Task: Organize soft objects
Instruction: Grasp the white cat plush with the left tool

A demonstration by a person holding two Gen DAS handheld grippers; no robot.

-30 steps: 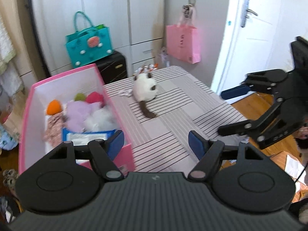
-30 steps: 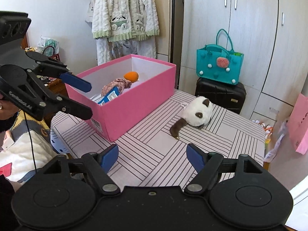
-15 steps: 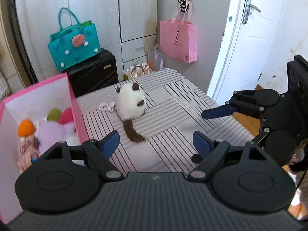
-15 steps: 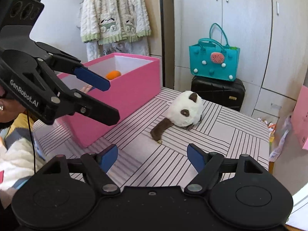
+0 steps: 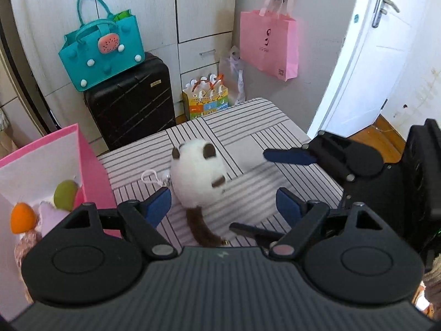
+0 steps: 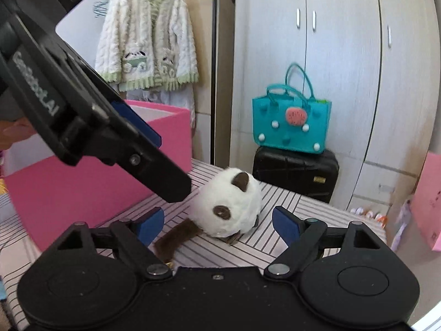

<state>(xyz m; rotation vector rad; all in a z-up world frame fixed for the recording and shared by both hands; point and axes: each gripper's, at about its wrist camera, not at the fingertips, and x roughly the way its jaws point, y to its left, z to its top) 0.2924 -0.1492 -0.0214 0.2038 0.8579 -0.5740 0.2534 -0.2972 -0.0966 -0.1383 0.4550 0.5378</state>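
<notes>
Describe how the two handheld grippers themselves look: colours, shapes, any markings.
Both are matte black plastic. The left gripper and right gripper each have two angular linkage arms on round disc pivots with silver rivets, ending in blue fingertip pads. The left body is ribbed with a small pale logo; the right is smooth. In the right wrist view, the left gripper's side shows white lettering, partly cut off. No sleeves or cables visible.

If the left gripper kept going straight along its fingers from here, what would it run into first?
Most likely the round white plush toy with brown ears and tail, lying on the striped tablecloth just beyond the open left gripper, a little left of centre. Depth is uncertain; it might skim over it.
</notes>
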